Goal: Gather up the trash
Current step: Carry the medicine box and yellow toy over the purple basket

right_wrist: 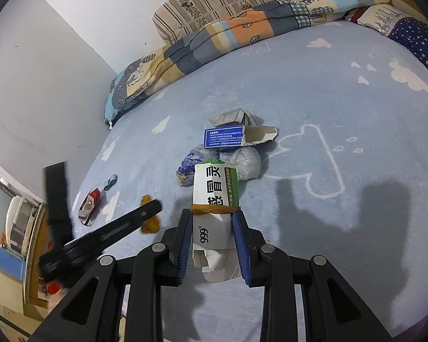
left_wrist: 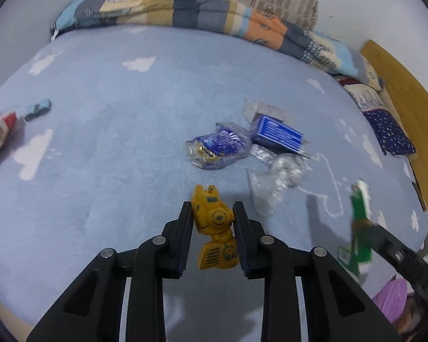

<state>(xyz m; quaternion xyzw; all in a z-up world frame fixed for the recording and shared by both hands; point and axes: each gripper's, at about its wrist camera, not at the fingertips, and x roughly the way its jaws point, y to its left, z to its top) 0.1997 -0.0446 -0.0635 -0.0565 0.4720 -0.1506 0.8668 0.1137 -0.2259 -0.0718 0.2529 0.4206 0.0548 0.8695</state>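
trash pile (right_wrist: 231, 145) at 12 o'clock on bed (right_wrist: 342, 108) | right gripper (right_wrist: 212, 219) pinching medicine box (right_wrist: 215, 199) | left gripper (left_wrist: 212, 213) pinching yellow toy (left_wrist: 214, 225) | keep box gripped until over pile, then release low

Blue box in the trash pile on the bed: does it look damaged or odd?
Yes. The blue box lies in the pile on the bedsheet with its right end torn open, a ragged cardboard flap sticking out. The white-and-green box held in the right gripper is also crumpled, its near end torn.
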